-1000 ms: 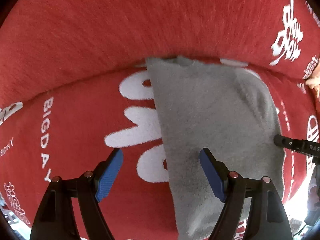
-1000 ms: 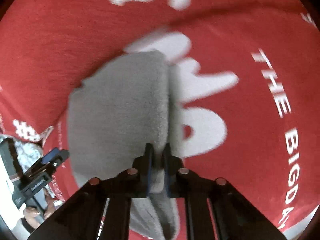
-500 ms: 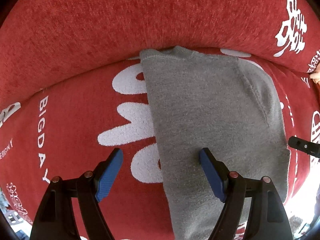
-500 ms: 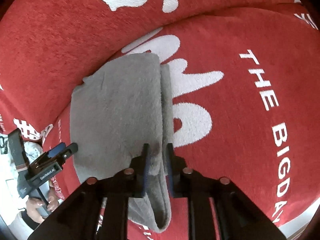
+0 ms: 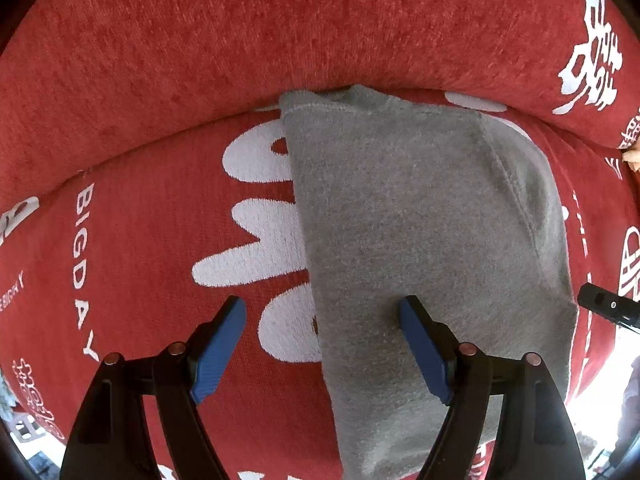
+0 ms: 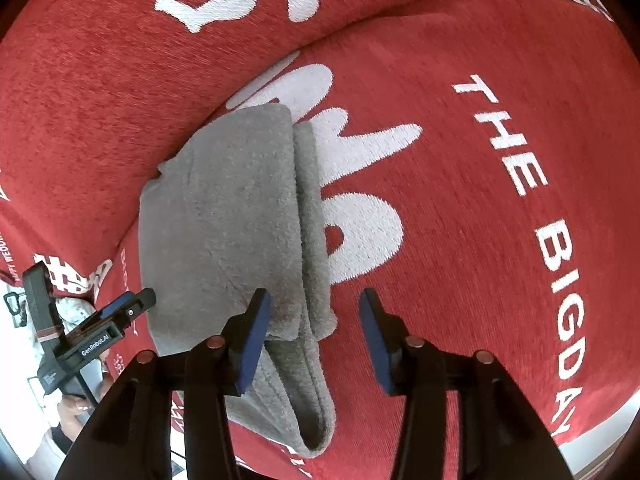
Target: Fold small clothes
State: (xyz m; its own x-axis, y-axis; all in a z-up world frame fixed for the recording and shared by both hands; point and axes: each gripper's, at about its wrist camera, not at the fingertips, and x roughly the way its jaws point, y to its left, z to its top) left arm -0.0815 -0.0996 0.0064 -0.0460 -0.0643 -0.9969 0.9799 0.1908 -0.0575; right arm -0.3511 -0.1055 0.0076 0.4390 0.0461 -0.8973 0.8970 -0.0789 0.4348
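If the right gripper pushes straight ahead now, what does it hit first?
Probably the folded grey fleece garment: the opening right gripper straddles its edge, pads clear, red printed cushion cover just beneath. Depth uncertain.

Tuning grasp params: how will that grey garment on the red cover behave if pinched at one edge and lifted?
Likely floppy: the grey garment lies in soft stacked layers with rounded folds, so a one-edge lift would probably let the fold drop open. Probably light; it barely dents the red cover. The fuzzy knit looks grippy, not slippery. The right gripper is opening over its edge; the pads no longer pinch it.
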